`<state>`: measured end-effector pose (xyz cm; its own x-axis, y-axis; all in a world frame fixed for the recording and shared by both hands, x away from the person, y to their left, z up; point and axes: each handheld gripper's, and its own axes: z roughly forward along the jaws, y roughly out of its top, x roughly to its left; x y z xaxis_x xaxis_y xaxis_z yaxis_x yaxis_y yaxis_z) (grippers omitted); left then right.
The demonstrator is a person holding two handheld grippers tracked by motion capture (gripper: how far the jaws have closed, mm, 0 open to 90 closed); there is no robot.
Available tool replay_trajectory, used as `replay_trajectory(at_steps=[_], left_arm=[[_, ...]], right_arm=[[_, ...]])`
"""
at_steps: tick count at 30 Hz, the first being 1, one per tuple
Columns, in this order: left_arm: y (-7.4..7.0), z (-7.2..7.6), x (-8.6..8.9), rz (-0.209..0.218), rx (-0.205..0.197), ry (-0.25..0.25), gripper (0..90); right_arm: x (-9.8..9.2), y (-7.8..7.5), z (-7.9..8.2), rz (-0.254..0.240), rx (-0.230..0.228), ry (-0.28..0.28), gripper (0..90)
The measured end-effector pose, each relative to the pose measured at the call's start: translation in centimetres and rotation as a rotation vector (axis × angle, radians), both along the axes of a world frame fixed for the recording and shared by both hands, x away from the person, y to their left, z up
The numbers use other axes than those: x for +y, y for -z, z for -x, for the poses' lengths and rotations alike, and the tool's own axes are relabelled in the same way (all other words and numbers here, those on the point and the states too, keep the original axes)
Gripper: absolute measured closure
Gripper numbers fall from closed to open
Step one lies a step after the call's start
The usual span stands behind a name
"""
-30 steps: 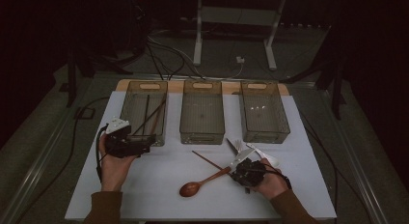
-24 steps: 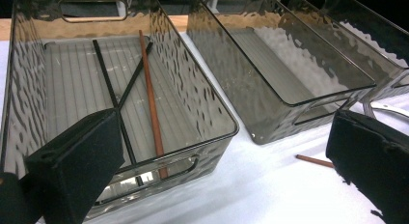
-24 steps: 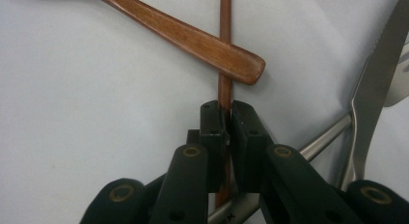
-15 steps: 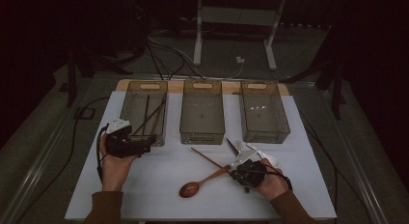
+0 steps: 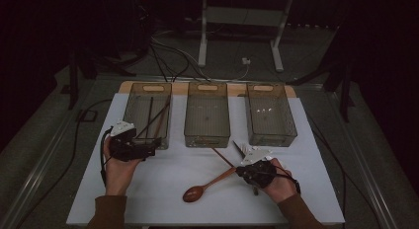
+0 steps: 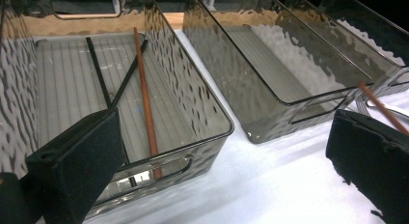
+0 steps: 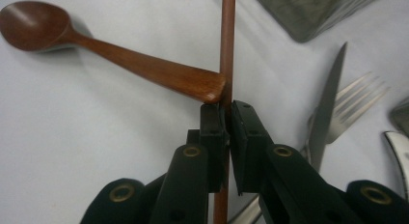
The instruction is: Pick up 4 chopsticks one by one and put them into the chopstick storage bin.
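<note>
Right gripper [image 7: 226, 113] is clamped tight on a thin brown chopstick [image 7: 227, 45], jaws pinched on it just where the wooden spoon [image 7: 120, 55] handle ends; the spoon's tip touches the stick. In the high view that right gripper [image 5: 249, 172] sits low on the white table [image 5: 163, 189], the chopstick [image 5: 222, 157] slanting away toward the middle bin, the spoon [image 5: 207, 184] lying on the table with its bowl toward the person. Beside the jaws, a knife [image 7: 328, 113] and a fork [image 7: 357, 103] lie on the table.

Over to the left gripper [image 5: 148, 151]: jaws spread wide, nothing between them, parked at the near end of the left bin [image 5: 131, 110]. Its own camera looks into that left bin [image 6: 193, 103], where a brown chopstick [image 6: 144, 98] and two black chopsticks [image 6: 99, 72] lie on the ribbed floor. Further along, the middle bin [image 5: 190, 115] and the right bin [image 5: 291, 125] stand in a row.
</note>
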<state>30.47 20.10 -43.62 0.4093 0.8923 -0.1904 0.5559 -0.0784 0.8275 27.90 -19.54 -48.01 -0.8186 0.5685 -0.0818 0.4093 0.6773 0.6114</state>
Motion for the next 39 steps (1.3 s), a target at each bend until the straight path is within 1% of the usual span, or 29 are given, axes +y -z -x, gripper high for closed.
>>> replay_trajectory(at_steps=[8, 12, 20, 23, 24, 25, 27, 28, 31, 34, 39], left_arm=[[0.0, 0.0, -0.3, 0.006, 0.002, 0.007, 0.8], [0.0, 0.0, -0.6, 0.012, 0.007, 0.021, 0.8], [-0.2, 0.0, -1.9, 0.027, 0.005, 0.06, 0.8], [0.0, 0.0, -2.6, 0.038, 0.014, 0.08, 0.9], [0.1, 0.0, -3.0, 0.047, 0.018, 0.089, 1.1], [0.3, 0.0, -3.5, 0.055, 0.03, 0.109, 1.7], [0.6, 0.0, -4.3, 0.061, 0.041, 0.126, 1.8], [0.8, -0.1, -4.9, 0.075, 0.05, 0.146, 3.2], [1.1, -0.3, -6.4, 0.094, 0.068, 0.179, 4.7], [1.2, -0.5, -7.6, 0.111, 0.075, 0.215, 6.0], [1.2, -0.6, -9.4, 0.13, 0.089, 0.246, 8.6]], right_arm=[[-0.4, -0.7, -0.3, -0.039, -0.042, 0.042, 84.2], [-0.4, -1.1, -0.4, -0.052, -0.051, 0.047, 84.2], [0.0, -1.5, -0.4, -0.079, -0.068, 0.049, 84.3], [0.1, -1.5, -0.4, -0.09, -0.075, 0.051, 84.3], [0.1, -1.6, -0.4, -0.095, -0.075, 0.052, 84.4], [0.1, -1.6, -0.4, -0.099, -0.076, 0.051, 84.4], [0.2, -1.7, -0.5, -0.107, -0.079, 0.054, 84.4], [0.3, -1.8, -0.5, -0.109, -0.081, 0.055, 84.3], [0.5, -1.9, -0.5, -0.114, -0.085, 0.052, 84.3], [0.8, -2.0, -0.5, -0.122, -0.093, 0.051, 84.3], [1.2, -2.4, -0.5, -0.149, -0.105, 0.051, 84.4]])
